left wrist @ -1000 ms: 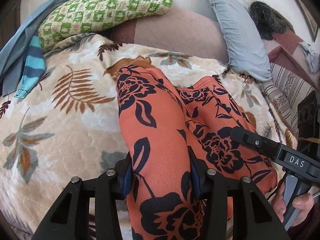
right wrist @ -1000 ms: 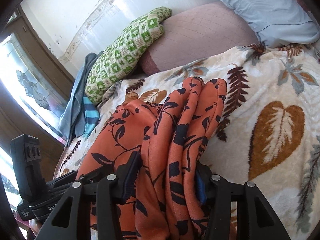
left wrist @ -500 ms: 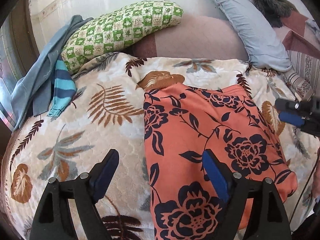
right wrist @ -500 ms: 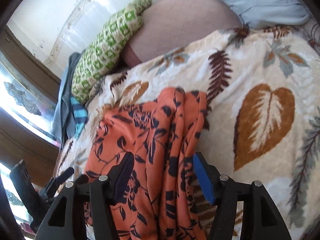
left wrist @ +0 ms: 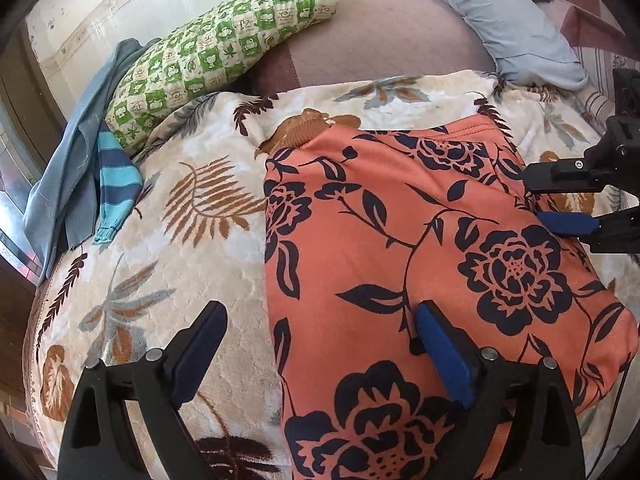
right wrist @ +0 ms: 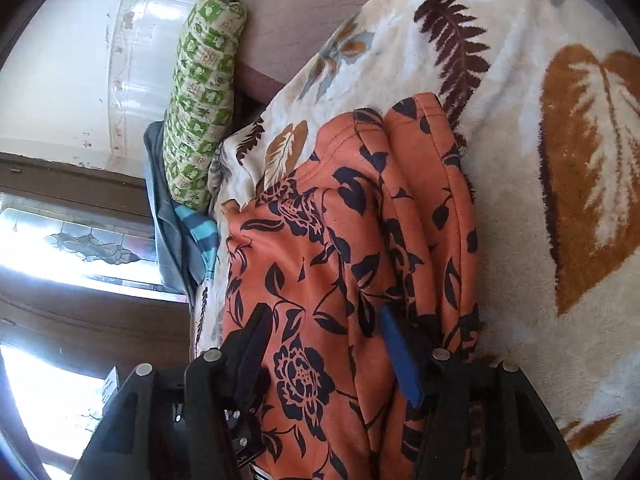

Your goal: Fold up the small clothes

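Orange garment with a dark floral print (left wrist: 420, 264), lying folded and flat on a cream fleece blanket with brown and grey leaf motifs (left wrist: 168, 248), its brown ribbed cuff (left wrist: 304, 130) showing at the far edge, toward 12 o'clock in the left wrist view. The left gripper (left wrist: 320, 352) hovers over the near left edge of the garment with jaws opening wide; one pad is over the blanket, the other over the cloth, and neither presses on it. The right gripper (right wrist: 324, 360) lies over the garment's stacked folds at the right side, jaws closing at about half width with cloth between them; no pad is seen pinching it. From the garment outward: at 10 o'clock, a green-and-cream checked pillow (left wrist: 216, 48); beside it, at 9 o'clock, a grey-blue garment (left wrist: 68, 168) and a teal striped sleeve (left wrist: 116, 188); at 12 o'clock, a mauve quilted cushion (left wrist: 384, 36); at 1 o'clock, a pale blue pillow (left wrist: 508, 28). Behind stands a white tiled wall (right wrist: 56, 68), and in the right wrist view a dark wooden window frame with patterned glass (right wrist: 88, 244).
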Tool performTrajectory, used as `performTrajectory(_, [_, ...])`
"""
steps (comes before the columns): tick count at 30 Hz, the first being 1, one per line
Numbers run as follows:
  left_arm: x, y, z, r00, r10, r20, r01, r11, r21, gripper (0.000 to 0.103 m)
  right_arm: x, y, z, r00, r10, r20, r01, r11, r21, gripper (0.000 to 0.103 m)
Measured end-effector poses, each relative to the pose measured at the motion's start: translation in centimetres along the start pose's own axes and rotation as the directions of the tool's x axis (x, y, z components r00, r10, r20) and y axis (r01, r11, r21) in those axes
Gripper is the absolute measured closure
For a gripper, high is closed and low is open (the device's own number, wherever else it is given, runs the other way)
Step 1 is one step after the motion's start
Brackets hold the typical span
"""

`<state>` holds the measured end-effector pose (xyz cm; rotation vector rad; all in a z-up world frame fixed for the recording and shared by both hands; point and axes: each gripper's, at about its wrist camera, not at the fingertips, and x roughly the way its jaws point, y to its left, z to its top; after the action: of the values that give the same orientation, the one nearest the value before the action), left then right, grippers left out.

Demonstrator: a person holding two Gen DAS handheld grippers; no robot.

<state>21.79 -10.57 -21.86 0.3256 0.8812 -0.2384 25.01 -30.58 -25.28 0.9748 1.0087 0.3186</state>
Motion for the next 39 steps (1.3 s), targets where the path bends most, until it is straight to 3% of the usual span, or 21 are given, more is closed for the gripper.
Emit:
performTrajectory(10, [-4.2,-0.9,0.1,0.996,0.029,0.085,-0.030,1.000,0.009,0.008,-4.8,4.9,-3.6,0.982,-0.042,0.183,0.084,0.970,-0.227,0.042])
performTrajectory(17, [-9.9,-0.9,0.2,0.982,0.078,0.174,-0.071,0.997,-0.042,0.008,-8.2,6.6,-8.5,0.926,-0.139,0.352,0.254,0.918,-0.305,0.042])
performTrajectory(23, [-14.6,-0.9,-0.5,0.969,0.114,0.219,-0.112,0.994,-0.022,0.008,-13.1,6.1,-13.5,0.892,-0.156,0.425,0.288,0.920,-0.265,0.041])
performTrajectory(27, [-18.1,-0.1,-1.0,0.955,0.130,0.265,-0.124,0.992,-0.038,0.008,-15.9,6.9,-16.5,0.869,-0.183,0.460,0.340,0.896,-0.286,0.037])
performTrajectory(39, [-25.5,2.3,-2.3,0.913,0.206,0.351,-0.188,0.978,-0.085,0.005,-21.6,15.6,-20.7,0.812,-0.096,0.575,0.381,0.835,-0.398,0.031])
